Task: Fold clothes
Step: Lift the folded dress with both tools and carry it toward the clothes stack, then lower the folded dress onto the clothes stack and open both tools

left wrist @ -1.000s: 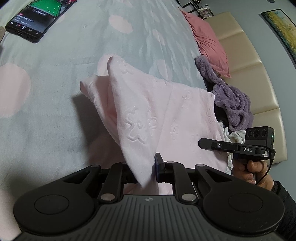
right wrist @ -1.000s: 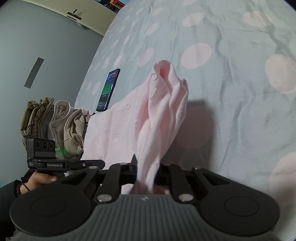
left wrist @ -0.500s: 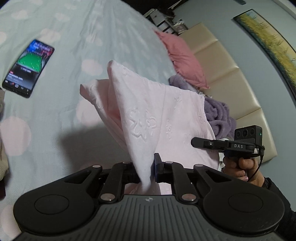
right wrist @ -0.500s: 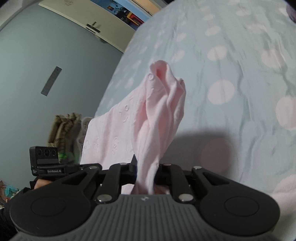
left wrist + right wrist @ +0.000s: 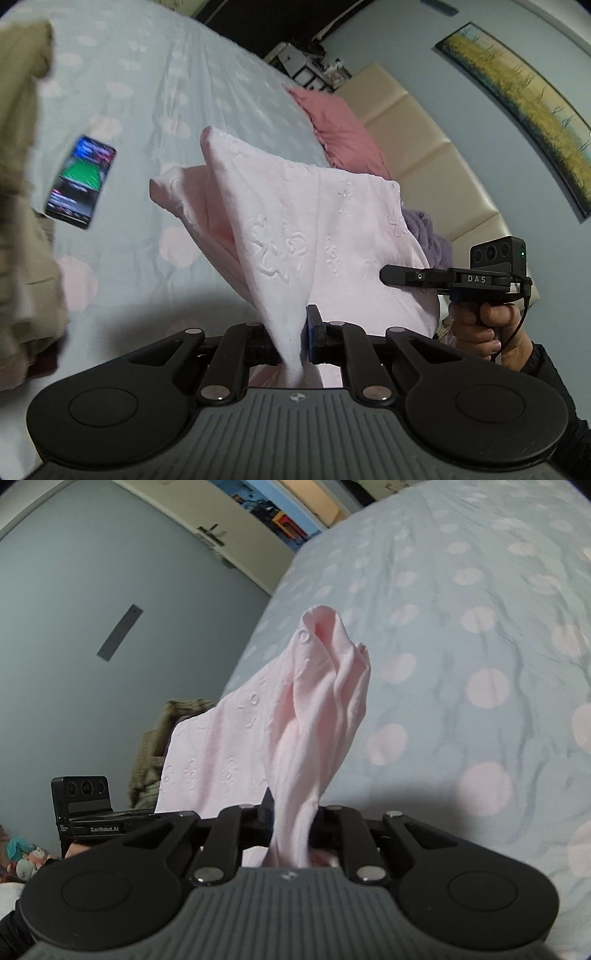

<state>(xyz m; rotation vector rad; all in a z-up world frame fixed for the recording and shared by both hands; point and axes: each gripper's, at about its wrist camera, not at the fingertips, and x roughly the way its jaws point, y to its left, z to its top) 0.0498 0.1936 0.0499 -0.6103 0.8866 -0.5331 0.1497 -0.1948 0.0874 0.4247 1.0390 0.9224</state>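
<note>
Bed (image 5: 155,85) farther below (garment (image 5: 295,221) higher)

Home bedroom. Bed (image 5: 155,85) with spotted sheet, pink pillow (image 5: 340,125), padded headboard (image 5: 417,147), painting (image 5: 517,99) on the wall. Phone (image 5: 79,181) lies on the bed.
</note>
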